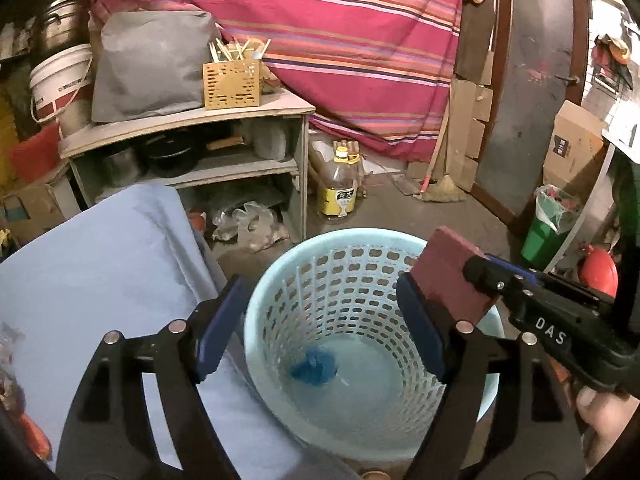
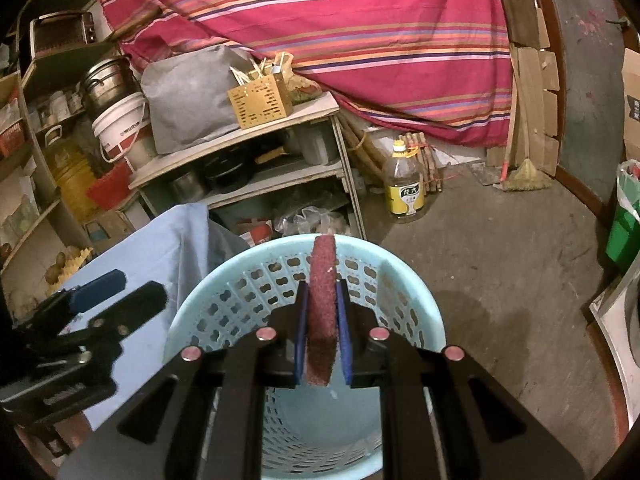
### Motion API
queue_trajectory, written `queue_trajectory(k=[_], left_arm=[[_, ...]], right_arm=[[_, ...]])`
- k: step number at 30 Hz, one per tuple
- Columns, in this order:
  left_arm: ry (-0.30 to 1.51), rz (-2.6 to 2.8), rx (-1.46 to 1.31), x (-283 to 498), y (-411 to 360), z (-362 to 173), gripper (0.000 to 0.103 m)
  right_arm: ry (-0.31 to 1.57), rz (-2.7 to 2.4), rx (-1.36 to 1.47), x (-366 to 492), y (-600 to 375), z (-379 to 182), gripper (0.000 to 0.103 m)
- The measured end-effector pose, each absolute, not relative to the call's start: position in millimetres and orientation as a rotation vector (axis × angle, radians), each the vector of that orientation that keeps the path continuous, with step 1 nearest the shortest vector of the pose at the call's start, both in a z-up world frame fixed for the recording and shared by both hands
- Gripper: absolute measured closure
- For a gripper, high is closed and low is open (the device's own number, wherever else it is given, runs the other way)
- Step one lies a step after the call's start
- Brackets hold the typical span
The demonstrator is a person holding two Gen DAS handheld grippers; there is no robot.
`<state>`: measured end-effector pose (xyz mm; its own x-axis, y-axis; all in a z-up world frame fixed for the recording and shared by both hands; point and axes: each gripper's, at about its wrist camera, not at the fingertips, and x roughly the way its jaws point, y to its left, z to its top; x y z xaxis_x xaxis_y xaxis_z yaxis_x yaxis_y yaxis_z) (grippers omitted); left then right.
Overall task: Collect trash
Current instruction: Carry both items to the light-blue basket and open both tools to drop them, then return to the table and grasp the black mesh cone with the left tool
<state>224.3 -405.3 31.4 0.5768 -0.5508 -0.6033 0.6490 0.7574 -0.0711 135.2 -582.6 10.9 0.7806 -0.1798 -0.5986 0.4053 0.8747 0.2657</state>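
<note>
A light blue perforated basket (image 1: 256,308) stands on the floor below both grippers. A crumpled blue scrap (image 1: 314,370) lies on its bottom. My left gripper (image 1: 320,284) hangs open over the basket's mouth, with nothing between its blue pads. My right gripper (image 2: 322,292) is shut on a maroon scouring pad (image 2: 322,312), held on edge above the basket (image 2: 400,264). In the left wrist view the pad (image 1: 448,276) and the right gripper (image 1: 476,268) sit over the basket's right rim. In the right wrist view the left gripper (image 2: 116,292) shows at lower left.
A surface draped in light blue cloth (image 1: 100,264) borders the basket on the left. Behind it stands a cluttered shelf unit (image 1: 192,120). A yellow-labelled bottle (image 1: 338,188), a broom (image 1: 440,188) and a green lined bin (image 1: 548,232) stand on the concrete floor.
</note>
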Motion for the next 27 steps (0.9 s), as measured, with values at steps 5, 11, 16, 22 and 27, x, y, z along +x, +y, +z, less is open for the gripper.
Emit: queue_trajectory(k=[5,11,16,22,27], left_arm=[[0.614,-0.644,0.143,221,-371,40,0.012],[0.587,-0.538,0.123,218,-305,52,0.007],[0.546,-0.414,0.114,212,-229,64,0.005],[0.546,-0.266,0.074,210,-142,66,0.005],[0.552,-0.148,0.050,206,-77,62,0.005]], right_arm=[[0.618,-0.323,0.378,144,-574,8,0.086],[0.627,-0.371,0.358,151,-560,10,0.034],[0.596,-0.386,0.333,153,-536,23,0.021],[0.569,-0.323,0.333,163,-480,32,0.011],[0.559,-0.269,0.333,176,-429,35,0.006]])
